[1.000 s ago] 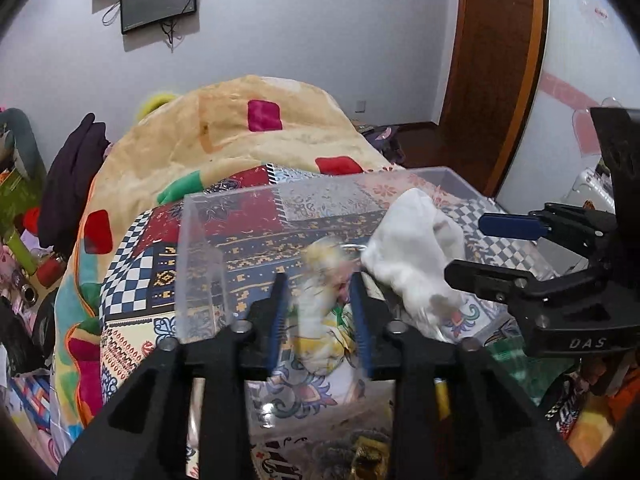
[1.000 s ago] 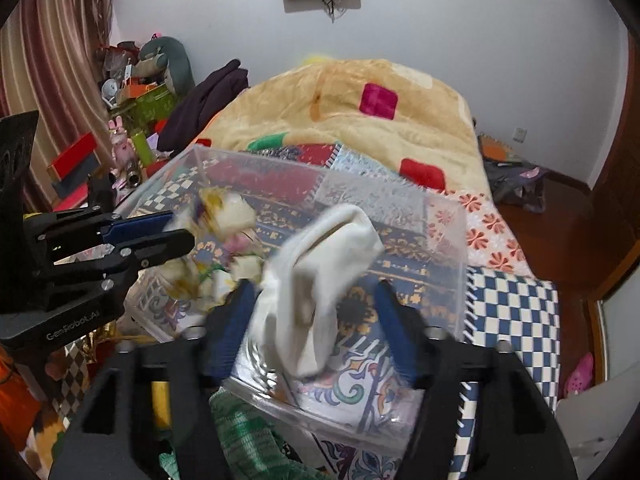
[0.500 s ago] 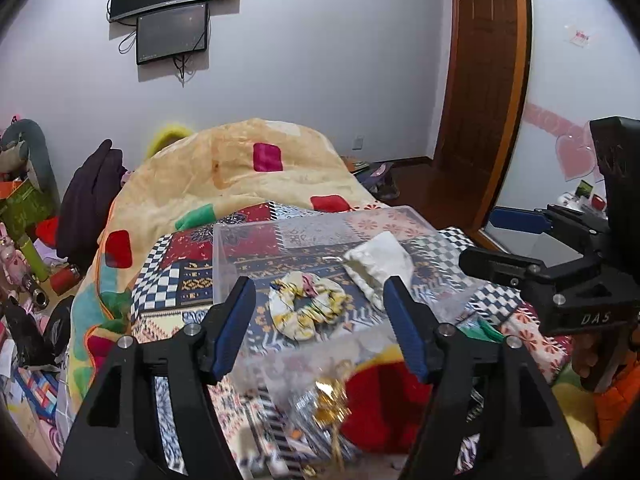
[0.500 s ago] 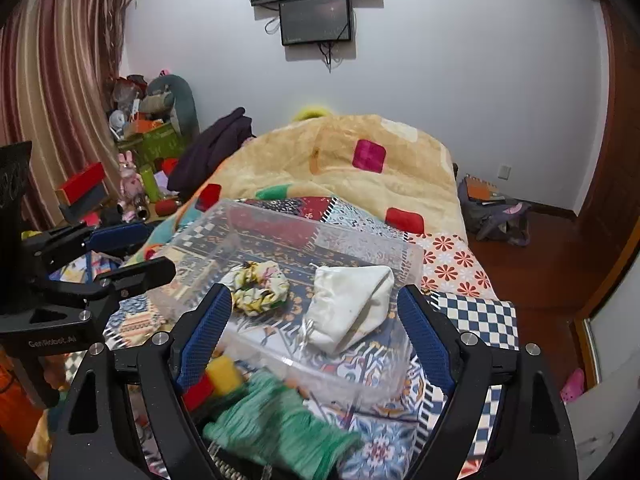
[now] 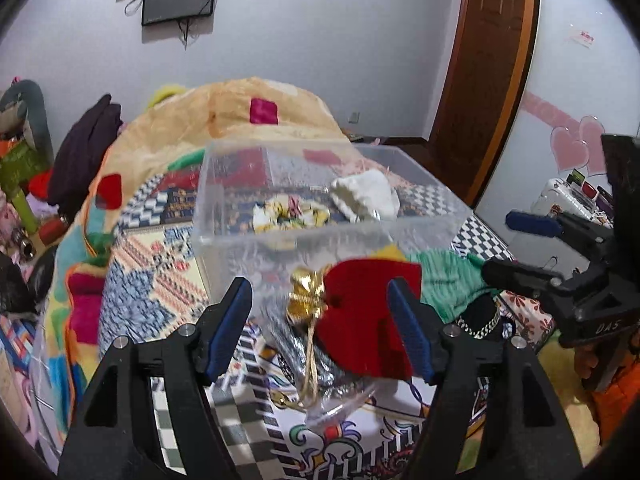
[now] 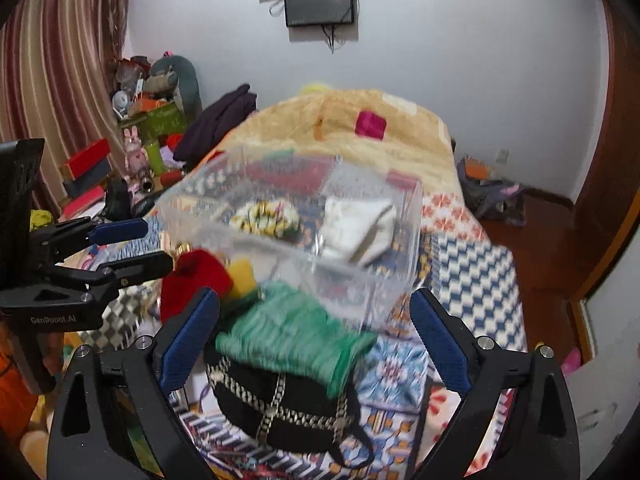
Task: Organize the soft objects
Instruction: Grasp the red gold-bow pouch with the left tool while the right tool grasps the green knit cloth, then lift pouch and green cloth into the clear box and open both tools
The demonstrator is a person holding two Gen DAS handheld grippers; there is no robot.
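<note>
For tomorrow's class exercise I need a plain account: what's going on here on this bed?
A person is sorting soft items on a bed using two handheld claws. The clear bin already holds a floral scrunchie and a white cloth pouch. The left claw and the right claw are both opening and grip nothing. A red pouch, green knit piece and black bag still lie outside.

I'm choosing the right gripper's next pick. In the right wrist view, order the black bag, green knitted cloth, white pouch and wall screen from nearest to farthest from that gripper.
From the right gripper, whose jaws are opening with nothing gripped:
1. black bag, low between the fingers.
2. green knitted cloth, lying on the bag.
3. white pouch, inside the clear box.
4. wall screen, on the far wall.
</note>
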